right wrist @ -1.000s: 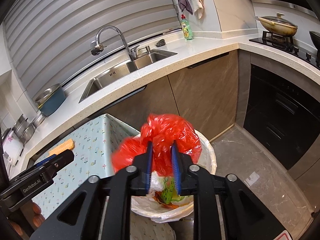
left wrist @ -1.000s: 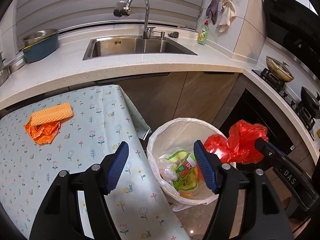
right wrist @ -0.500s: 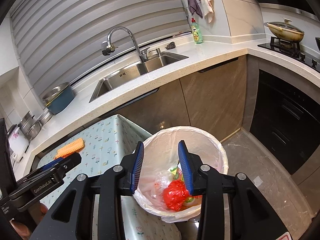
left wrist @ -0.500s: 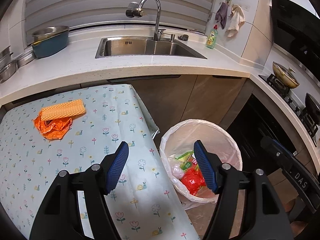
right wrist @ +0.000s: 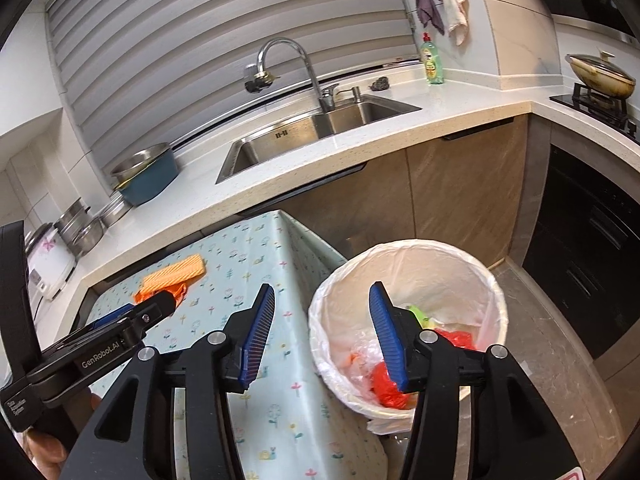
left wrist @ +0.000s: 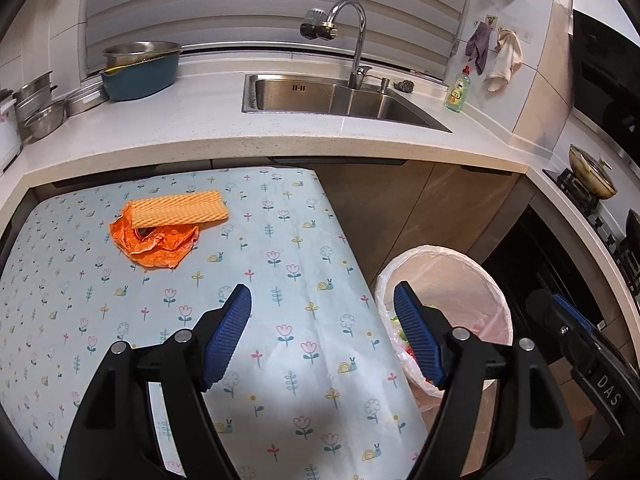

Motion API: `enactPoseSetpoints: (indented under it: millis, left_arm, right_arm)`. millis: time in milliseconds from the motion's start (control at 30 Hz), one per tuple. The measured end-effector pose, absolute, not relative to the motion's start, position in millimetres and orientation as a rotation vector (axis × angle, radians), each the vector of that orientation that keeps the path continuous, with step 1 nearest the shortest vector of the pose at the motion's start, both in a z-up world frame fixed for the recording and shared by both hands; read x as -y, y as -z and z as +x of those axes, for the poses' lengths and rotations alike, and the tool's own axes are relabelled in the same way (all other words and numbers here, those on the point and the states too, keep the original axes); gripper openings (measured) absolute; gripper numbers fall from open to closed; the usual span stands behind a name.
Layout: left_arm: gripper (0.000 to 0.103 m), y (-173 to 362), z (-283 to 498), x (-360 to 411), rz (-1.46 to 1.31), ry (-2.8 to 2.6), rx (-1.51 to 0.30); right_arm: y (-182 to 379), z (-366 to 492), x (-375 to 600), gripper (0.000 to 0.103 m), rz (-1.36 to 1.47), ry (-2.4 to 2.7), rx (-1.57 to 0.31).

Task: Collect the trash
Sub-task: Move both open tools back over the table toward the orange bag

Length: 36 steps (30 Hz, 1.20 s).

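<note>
Table edge: the right edge of the table (left wrist: 280,280) is seen running toward 5 o'clock; its flowered cloth hangs over the corner, just beside the bin (right wrist: 496,304).
Open room: bare cloth is seen between the left gripper (left wrist: 322,300) and the wrapper; grey floor (right wrist: 560,380) lies at 3 o'clock of the bin.
Trash on table: a crumpled orange wrapper (left wrist: 156,244), glossy, is found at 10 o'clock, with a ribbed orange cloth (left wrist: 180,210) overlapping its top.
Trash in bin: a red bag (right wrist: 386,390) and clear film are seen in the round, white-lined bin.
Left gripper: jaws are wide and opening, nothing between them; it is tilted down over the table edge.
Right gripper (right wrist: 322,304): jaws are half apart and opening, empty; it is angled down over the bin's rim at 9 o'clock.
</note>
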<state>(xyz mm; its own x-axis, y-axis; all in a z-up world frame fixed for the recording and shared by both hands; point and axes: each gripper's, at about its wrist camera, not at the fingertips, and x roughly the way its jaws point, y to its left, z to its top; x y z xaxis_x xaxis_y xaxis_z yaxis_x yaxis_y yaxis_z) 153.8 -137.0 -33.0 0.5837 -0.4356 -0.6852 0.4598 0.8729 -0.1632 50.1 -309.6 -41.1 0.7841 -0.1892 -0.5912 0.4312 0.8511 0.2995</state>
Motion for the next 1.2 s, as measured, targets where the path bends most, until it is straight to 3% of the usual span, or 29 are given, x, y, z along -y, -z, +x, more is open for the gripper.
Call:
enactPoseSetpoints:
  millis: [600,1200]
  left_arm:
    - [0.072,46,197,50,-0.016,0.406,-0.808]
    - [0.073,83,291,-33,-0.034,0.255,-0.841]
  right_arm:
    - [47,116,224,0.048,0.387,0.195,-0.643]
    - [74,225,162,0.048,0.359,0.087,-0.708]
